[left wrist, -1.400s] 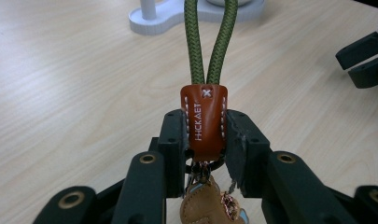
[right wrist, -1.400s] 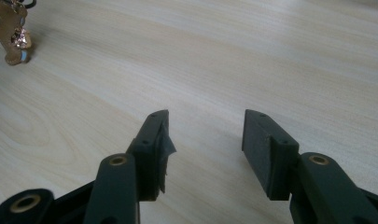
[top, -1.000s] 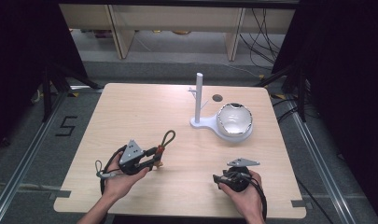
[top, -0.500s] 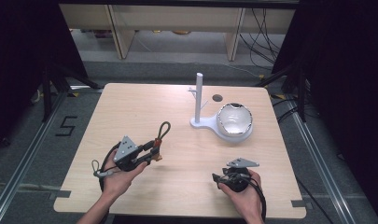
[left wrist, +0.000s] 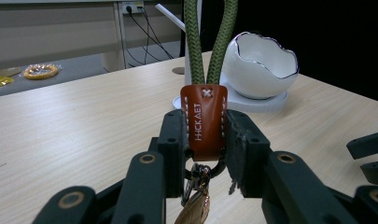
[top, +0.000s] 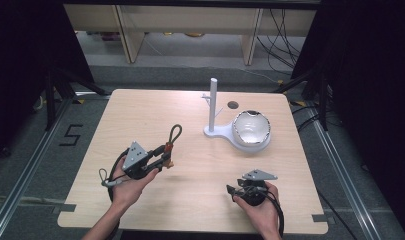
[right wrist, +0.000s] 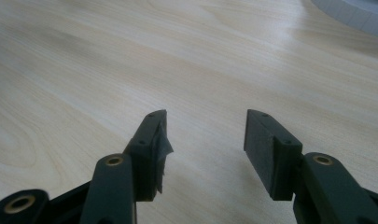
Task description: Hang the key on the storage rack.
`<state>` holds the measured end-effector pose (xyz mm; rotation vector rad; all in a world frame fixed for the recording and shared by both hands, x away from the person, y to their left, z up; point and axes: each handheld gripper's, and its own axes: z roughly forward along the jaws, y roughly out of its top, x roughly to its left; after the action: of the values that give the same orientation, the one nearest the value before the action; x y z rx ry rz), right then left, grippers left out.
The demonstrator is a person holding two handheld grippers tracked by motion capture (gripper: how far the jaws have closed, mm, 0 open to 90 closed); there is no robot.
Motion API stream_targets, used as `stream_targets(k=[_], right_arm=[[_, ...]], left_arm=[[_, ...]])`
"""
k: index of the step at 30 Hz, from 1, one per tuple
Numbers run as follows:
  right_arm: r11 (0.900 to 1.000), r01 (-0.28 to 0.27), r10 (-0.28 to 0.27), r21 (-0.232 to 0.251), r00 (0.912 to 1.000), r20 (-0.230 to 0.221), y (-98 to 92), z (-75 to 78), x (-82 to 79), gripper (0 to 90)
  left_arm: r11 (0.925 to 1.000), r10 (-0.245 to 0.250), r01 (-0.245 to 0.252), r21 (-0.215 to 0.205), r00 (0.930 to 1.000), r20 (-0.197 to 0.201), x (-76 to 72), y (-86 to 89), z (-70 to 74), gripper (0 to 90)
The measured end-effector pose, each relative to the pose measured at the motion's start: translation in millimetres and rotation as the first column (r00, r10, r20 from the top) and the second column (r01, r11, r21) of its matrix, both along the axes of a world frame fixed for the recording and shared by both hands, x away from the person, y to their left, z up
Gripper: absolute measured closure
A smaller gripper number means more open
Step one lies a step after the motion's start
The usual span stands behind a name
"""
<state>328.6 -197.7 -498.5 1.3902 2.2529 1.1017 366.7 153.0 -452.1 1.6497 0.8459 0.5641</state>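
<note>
Clamping the brown leather tab of the green rope-loop keychain (left wrist: 204,122), the left gripper (top: 162,159) aims its loop upper-right toward the white hook stand (top: 213,107), while the right gripper (right wrist: 203,154) gapes empty.

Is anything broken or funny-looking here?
The white bowl beside the white stand has a jagged, cracked-eggshell rim, though it looks made that way. The pad on the right tongs looks torn and ragged at its edge. The left tongs pinch the keychain's leather tab neatly.

Left gripper (top: 162,156) fingers clamped shut, right gripper (right wrist: 205,140) fingers apart
</note>
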Motion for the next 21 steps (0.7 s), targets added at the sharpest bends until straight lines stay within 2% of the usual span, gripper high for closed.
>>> stream_targets(k=[4, 6, 9, 11, 14, 17, 19, 21], right_arm=[[1.000, 0.009, -0.009, -0.015, 1.0000, 0.002, -0.4, 0.9, -0.4, 50.1], [1.000, 0.001, -0.001, 0.003, 1.0000, 0.002, -0.1, 0.6, -0.6, 50.1], [1.000, 0.002, -0.001, -0.013, 1.0000, 0.005, -1.3, 1.9, -1.8, 50.1], [1.000, 0.005, -0.005, 0.001, 1.0000, 0.000, -1.3, 2.2, -2.0, 50.0], [1.000, 0.014, -0.014, -0.011, 0.9999, 0.006, -2.4, 3.7, -3.0, 50.0], [1.000, 0.018, -0.018, -0.008, 0.9998, -0.003, -2.5, 3.5, -4.0, 50.0], [1.000, 0.009, -0.009, 0.001, 0.9999, 0.007, -2.8, 2.0, -3.0, 50.0], [1.000, 0.013, -0.013, -0.008, 0.9999, 0.003, -3.0, 2.8, -3.6, 50.0]], left_arm=[[1.0000, 0.000, 0.000, -0.008, 1.0000, 0.003, 2.0, -2.1, 2.3, 68.6], [1.0000, -0.003, 0.003, -0.008, 1.0000, 0.008, 3.0, -3.4, 3.5, 68.6], [0.9999, -0.001, 0.001, -0.013, 0.9999, 0.017, 4.5, -5.1, 4.9, 68.6], [0.9999, 0.001, -0.001, -0.017, 0.9998, 0.020, 6.2, -6.6, 5.4, 68.6], [0.9996, 0.006, -0.006, -0.028, 0.9997, 0.022, 8.0, -8.6, 5.0, 68.6], [0.9997, 0.006, -0.005, -0.024, 0.9998, 0.020, 10.5, -11.6, 5.1, 68.6], [0.9997, 0.006, -0.006, -0.022, 0.9998, 0.021, 11.1, -12.3, 5.4, 68.6], [0.9996, 0.006, -0.005, -0.029, 0.9997, 0.024, 13.3, -14.5, 6.7, 68.6]])
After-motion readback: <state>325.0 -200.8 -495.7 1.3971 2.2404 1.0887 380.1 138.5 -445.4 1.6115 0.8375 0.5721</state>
